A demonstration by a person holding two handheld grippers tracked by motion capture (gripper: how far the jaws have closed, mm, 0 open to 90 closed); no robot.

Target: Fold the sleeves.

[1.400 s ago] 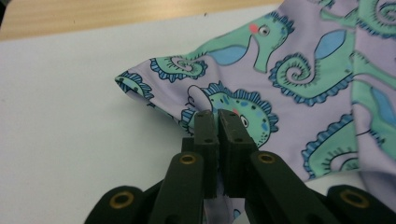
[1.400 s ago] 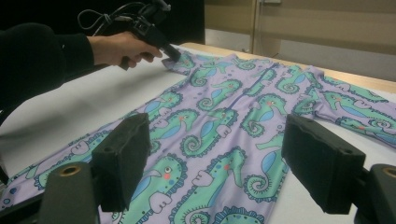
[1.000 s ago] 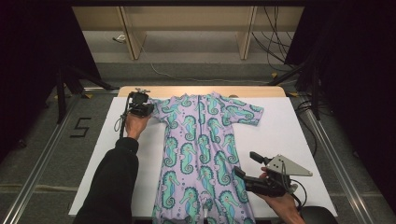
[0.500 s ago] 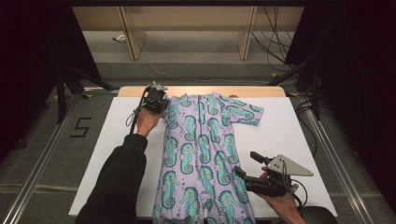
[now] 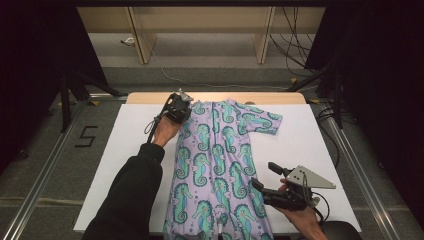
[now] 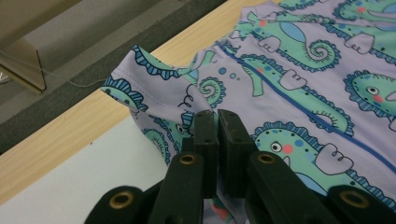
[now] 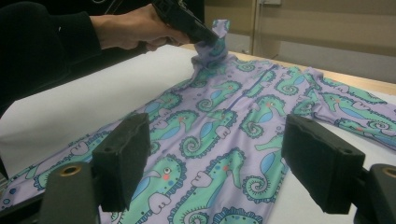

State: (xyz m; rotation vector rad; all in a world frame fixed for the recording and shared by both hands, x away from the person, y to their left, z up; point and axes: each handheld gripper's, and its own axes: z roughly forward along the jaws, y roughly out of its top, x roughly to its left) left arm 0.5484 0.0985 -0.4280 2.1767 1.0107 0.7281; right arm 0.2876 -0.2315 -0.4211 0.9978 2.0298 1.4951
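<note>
A lilac baby sleepsuit [image 5: 215, 155] printed with green seahorses lies flat along the white table top [image 5: 125, 145], neck at the far end. My left gripper [image 5: 181, 111] is shut on its left sleeve [image 6: 159, 91], and the pinched cloth bunches up just past the jaws [image 6: 217, 114]. The right gripper view shows that left gripper [image 7: 201, 35] lifting the sleeve [image 7: 219, 28] off the table over the suit's shoulder. My right gripper [image 5: 264, 176] is open near the suit's lower right edge, with its jaws [image 7: 215, 158] wide apart and holding nothing. The suit's other sleeve [image 5: 262, 122] lies spread out.
A strip of wooden table edge [image 5: 280, 97] runs along the far side. Beyond it stand pale shelf uprights [image 5: 140, 35], with cables [image 5: 295, 45] on the floor. Metal rails [image 5: 45, 175] flank the table. A "5" mark [image 5: 86, 136] is on the floor at left.
My left gripper has moved to the right and slightly up, carrying the pinched sleeve from the table's left side in over the suit's shoulder. The right gripper has not moved.
</note>
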